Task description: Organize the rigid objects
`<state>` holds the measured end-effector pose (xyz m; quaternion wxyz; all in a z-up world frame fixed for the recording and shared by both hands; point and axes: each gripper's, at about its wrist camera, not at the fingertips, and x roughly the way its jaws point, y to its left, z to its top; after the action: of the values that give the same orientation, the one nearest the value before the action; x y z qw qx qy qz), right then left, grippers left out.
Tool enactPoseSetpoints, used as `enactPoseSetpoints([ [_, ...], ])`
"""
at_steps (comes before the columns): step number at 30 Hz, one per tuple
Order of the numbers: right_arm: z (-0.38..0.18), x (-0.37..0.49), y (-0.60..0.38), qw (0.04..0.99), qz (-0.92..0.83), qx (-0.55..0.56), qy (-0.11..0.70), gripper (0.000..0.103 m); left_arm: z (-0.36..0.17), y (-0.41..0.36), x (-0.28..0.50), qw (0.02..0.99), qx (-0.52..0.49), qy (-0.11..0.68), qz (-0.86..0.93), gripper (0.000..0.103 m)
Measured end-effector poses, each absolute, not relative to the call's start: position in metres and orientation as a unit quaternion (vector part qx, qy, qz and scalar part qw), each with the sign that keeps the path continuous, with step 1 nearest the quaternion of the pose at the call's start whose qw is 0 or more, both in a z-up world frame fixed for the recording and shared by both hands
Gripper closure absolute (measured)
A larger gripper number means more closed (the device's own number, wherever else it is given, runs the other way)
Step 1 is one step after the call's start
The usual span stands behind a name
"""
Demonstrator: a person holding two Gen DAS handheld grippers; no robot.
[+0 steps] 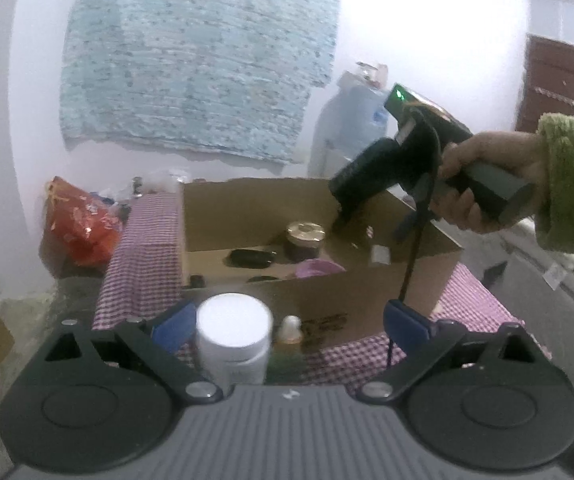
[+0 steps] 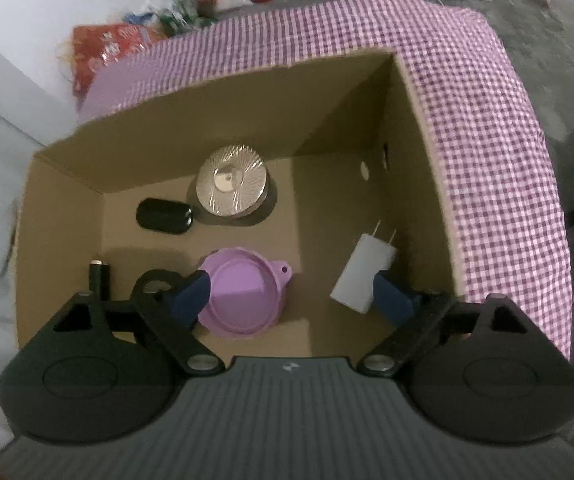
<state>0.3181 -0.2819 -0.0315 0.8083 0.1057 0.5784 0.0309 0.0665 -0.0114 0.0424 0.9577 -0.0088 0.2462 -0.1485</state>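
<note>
In the left wrist view my left gripper (image 1: 289, 326) is open. A white-capped bottle (image 1: 233, 336) stands between its fingers, close to the left blue pad (image 1: 175, 326), with a small pale-capped bottle (image 1: 290, 330) beside it. Behind them is an open cardboard box (image 1: 327, 300). A hand in a green sleeve holds my right gripper (image 1: 367, 224) over the box. In the right wrist view my right gripper (image 2: 291, 298) is open and empty, pointing down into the box (image 2: 327, 100). Inside lie a gold-lidded jar (image 2: 231, 186), a black oval case (image 2: 164, 216), a purple lid (image 2: 243, 296), a white plug adapter (image 2: 363, 272) and a small dark cylinder (image 2: 99, 276).
The box sits on a table with a purple checked cloth (image 2: 487, 120). A red bag (image 1: 79, 224) and several bottles (image 2: 183, 4) stand on the floor to the left of the table. A large water jug (image 1: 355, 120) is behind the box, near the wall.
</note>
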Motion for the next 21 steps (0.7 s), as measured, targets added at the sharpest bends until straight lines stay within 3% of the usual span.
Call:
enactPoseSetpoints([
  [9, -0.042, 0.329, -0.255, 0.800, -0.018, 0.065, 0.596, 0.010, 0.037, 0.019, 0.064, 0.960, -0.053, 0.240, -0.136, 0.001],
  [14, -0.049, 0.339, -0.248, 0.795, -0.039, 0.066, 0.602, 0.003, 0.035, 0.027, 0.063, 0.961, -0.060, 0.231, -0.135, 0.001],
  [21, -0.064, 0.361, -0.229, 0.790, -0.072, 0.039, 0.607, 0.002, 0.026, 0.036, 0.067, 0.959, -0.075, 0.235, -0.140, 0.001],
])
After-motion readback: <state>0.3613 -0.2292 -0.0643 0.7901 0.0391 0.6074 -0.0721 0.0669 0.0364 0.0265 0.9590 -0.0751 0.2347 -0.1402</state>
